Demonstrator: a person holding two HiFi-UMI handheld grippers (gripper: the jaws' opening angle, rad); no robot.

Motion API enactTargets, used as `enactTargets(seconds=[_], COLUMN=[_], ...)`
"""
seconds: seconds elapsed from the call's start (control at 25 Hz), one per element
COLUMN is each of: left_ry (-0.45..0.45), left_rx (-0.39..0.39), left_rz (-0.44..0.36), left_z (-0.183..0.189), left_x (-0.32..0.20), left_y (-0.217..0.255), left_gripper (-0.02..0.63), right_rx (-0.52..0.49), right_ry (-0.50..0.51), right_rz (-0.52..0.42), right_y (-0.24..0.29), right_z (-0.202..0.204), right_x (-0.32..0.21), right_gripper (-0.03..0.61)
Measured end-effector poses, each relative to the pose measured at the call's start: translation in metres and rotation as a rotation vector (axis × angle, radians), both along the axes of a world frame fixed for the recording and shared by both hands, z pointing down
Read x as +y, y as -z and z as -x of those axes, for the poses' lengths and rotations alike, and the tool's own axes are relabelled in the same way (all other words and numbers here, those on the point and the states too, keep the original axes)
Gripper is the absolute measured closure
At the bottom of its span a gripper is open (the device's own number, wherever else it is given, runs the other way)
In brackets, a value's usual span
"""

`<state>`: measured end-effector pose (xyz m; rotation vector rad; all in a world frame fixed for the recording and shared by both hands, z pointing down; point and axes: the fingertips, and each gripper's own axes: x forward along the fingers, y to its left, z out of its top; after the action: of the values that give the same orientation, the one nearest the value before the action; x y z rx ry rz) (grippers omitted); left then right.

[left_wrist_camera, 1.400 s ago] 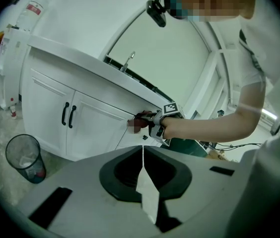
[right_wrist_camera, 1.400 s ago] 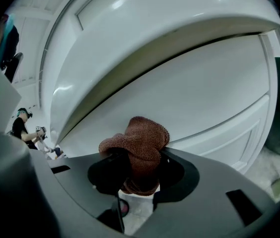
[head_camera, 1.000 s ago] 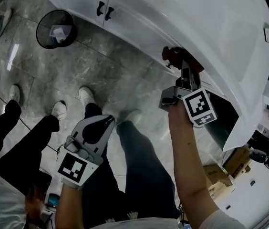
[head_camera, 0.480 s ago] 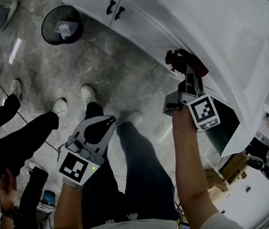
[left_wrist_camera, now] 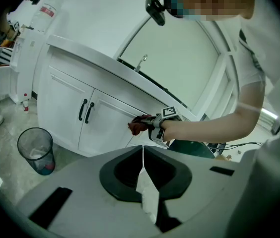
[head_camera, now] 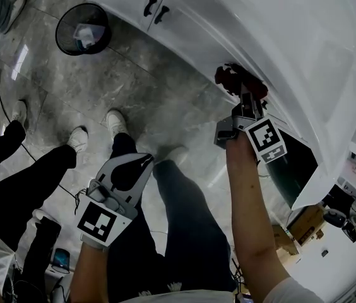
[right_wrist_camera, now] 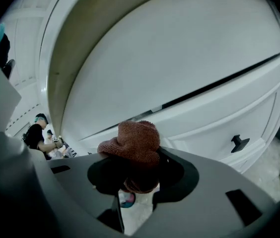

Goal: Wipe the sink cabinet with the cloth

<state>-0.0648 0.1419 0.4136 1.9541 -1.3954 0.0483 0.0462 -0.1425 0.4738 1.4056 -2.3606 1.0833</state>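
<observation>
Clamping the red cloth [head_camera: 229, 77], right hand-held gripper [head_camera: 245, 98] sits at the white sink cabinet [head_camera: 187, 25] above grey floor [head_camera: 134, 81]; left hand-held gripper [head_camera: 142, 161] clenched.

Lower left of the head view: left gripper [head_camera: 139, 164], pale grey shell, black jaw lining, cube with a black-and-white square marker. Right of centre: right gripper [head_camera: 246, 98], same kind of marker cube. Dark trousers [head_camera: 184, 226]; white short sleeve [head_camera: 288, 290] at lower right.

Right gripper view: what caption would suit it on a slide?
Right gripper clamps a reddish-brown cloth, facing the white sink cabinet.
</observation>
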Motion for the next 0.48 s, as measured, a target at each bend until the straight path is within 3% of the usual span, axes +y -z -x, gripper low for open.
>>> enactTargets(seconds=[0.48], left_ry=[0.139], left_rx=[-0.024], left_rz=[0.043], left_z=[-0.002], left_x=[0.016], left_y=[-0.018], left_gripper=[0.601], right_rx=[0.008], right_ry=[0.048], right_rz=[0.079], right_y=[-0.078], right_z=[-0.001], right_x=[-0.004], right_gripper=[0.437])
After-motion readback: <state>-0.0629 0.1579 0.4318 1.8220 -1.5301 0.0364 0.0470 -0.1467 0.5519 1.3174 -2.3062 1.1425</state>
